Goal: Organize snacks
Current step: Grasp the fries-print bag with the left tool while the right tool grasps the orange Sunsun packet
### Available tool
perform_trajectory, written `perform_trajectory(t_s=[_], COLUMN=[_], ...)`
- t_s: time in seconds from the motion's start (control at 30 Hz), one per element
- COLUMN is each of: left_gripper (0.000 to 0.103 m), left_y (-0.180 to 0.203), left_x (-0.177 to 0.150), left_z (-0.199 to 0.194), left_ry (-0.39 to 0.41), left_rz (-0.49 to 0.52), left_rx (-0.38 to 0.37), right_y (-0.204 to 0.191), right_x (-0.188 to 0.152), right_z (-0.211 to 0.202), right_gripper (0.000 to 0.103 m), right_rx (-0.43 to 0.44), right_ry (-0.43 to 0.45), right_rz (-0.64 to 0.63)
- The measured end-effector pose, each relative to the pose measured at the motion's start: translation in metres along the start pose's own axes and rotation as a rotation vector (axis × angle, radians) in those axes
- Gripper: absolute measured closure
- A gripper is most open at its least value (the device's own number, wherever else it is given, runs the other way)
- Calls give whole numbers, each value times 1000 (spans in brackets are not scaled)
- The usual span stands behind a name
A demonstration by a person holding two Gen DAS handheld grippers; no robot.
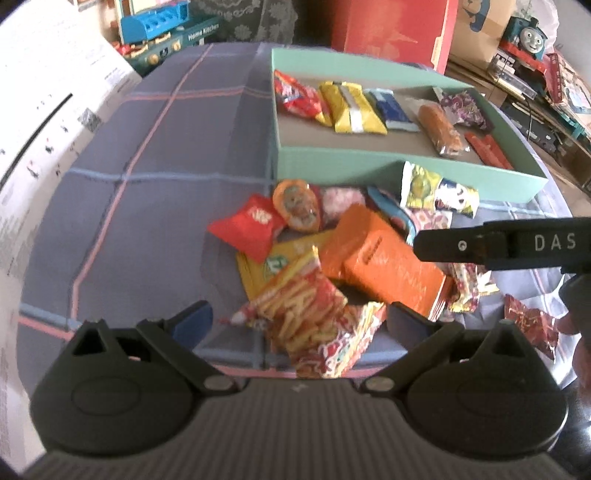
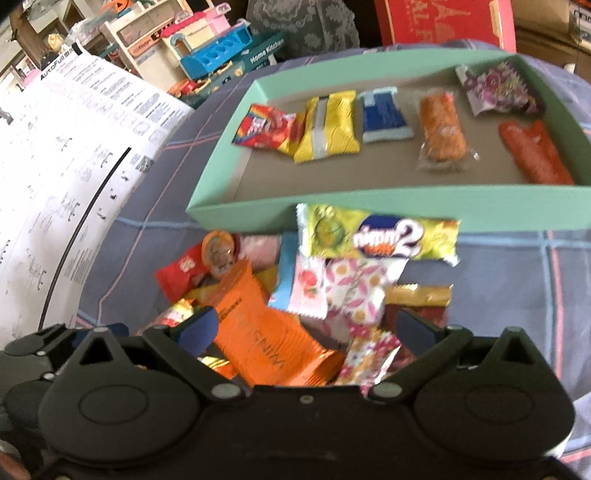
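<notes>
A green tray (image 1: 332, 162) (image 2: 406, 205) holds a row of snacks: a red packet (image 2: 266, 127), a yellow packet (image 2: 328, 127), a blue packet (image 2: 384, 116), a wrapped bun (image 2: 441, 129). In front of it lies a pile of loose snacks on the cloth, with an orange packet (image 1: 384, 258) (image 2: 266, 332) and a fries packet (image 1: 314, 310). My left gripper (image 1: 299, 317) is open over the fries packet. My right gripper (image 2: 306, 328) is open over the orange packet and a flowered packet (image 2: 354, 291); it also shows in the left wrist view (image 1: 498, 245).
A blue plaid cloth (image 1: 147, 184) covers the table. A white printed sheet (image 2: 74, 166) stands at the left. Toy boxes (image 1: 170, 33), a red box (image 1: 391, 29) and clutter sit behind the table. A red snack packet (image 1: 532, 325) lies at the right.
</notes>
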State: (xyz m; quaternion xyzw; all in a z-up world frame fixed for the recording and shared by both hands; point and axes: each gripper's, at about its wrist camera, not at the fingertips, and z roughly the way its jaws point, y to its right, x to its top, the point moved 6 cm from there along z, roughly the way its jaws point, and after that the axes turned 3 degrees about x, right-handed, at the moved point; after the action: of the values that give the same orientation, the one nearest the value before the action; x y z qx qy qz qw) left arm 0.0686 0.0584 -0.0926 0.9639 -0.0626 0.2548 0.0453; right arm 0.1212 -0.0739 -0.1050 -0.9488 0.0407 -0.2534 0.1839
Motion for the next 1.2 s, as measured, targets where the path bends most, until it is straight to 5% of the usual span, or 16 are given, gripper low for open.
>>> perform_trajectory(t_s=[0.4,0.53,0.83,0.9,0.97,1.2], left_gripper=[0,0,0,1,7,28], left_y=[-34,-41,-31,-29,-26,-12], left_x=[-9,-12,-23,-23,-23,-21], left_z=[7,5,10,10,9,11], left_ry=[-4,-4,-23,-20,-13,-18], left_rz=[-29,-33,6,6,6,17], left_rx=[2,-22,-38,-37,-34,-41], right_y=[-29,-34,-44,-47,-47,-28], right_x=[-10,-20,-25,-24,-23,-21], right_z=[30,39,42,42,41,21], right_gripper=[0,18,22,31,42,45], right_rx=[21,17,-21,-24,-13,11], right_ry=[-66,-105,-100,-88,-84,-49], right_rz=[-43,-47,-110,-120,-110,-37])
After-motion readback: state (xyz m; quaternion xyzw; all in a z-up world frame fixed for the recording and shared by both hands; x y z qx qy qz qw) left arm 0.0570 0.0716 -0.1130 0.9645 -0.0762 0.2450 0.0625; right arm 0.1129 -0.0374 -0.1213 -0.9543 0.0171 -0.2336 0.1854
